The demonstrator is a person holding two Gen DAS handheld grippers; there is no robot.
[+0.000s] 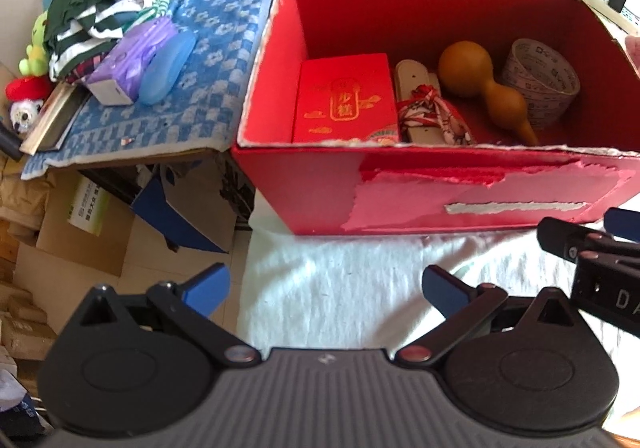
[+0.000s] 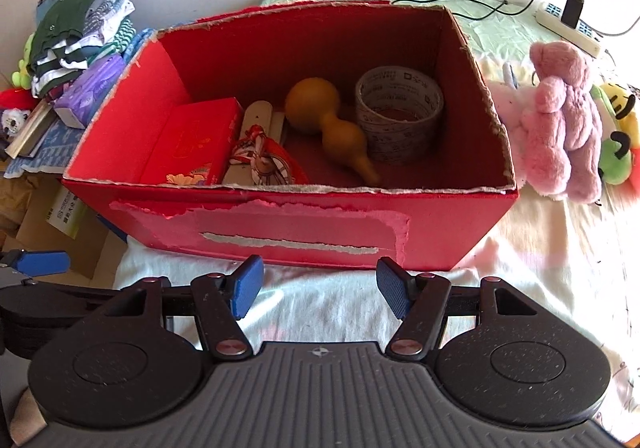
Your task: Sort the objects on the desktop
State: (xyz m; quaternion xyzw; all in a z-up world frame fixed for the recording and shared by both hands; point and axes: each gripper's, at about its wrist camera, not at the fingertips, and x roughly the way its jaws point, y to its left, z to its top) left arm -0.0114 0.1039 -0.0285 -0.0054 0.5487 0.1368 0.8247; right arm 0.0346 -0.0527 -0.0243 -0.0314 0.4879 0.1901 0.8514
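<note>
Here, both grippers hang side by side in front of an open box, tilted down toward its near wall.

Container: red cardboard box (image 2: 256, 232) with torn rims, standing on a white cloth (image 2: 320, 304); the surface beneath looks more like a bed than a desk.
Box contents: red packet (image 2: 192, 144) at the left, a gourd (image 2: 324, 120) in the middle, a tape roll (image 2: 400, 112) at the right, and a red-and-white knotted cloth (image 2: 260, 160) lying on a pale flat piece between packet and gourd.
Unsorted, right: pink plush toy (image 2: 560, 120) just beside the box's right wall, with a yellow-and-green plush (image 2: 618, 136) behind it.
Unsorted, left: folded clothes (image 1: 96, 8), a purple tissue pack (image 1: 128, 60) and a blue case (image 1: 168, 64) on a blue checked towel (image 1: 216, 60).
Left gripper (image 1: 326, 290): fingers spread wide, nothing between them.
Right gripper (image 2: 320, 288): fingers well apart, nothing held.
Step in hand (judged): choosing and reaching for the next item to box.
Doing it well: the pink plush sits nearest the right gripper; swing clear around the box corner, keep the fingers wide, close on the plush's body rather than a limb, then lift above the torn rim before lowering it into the free space in front of the tape roll.
Risk: soft fur may slip, and a dragging limb could catch the rim.
</note>
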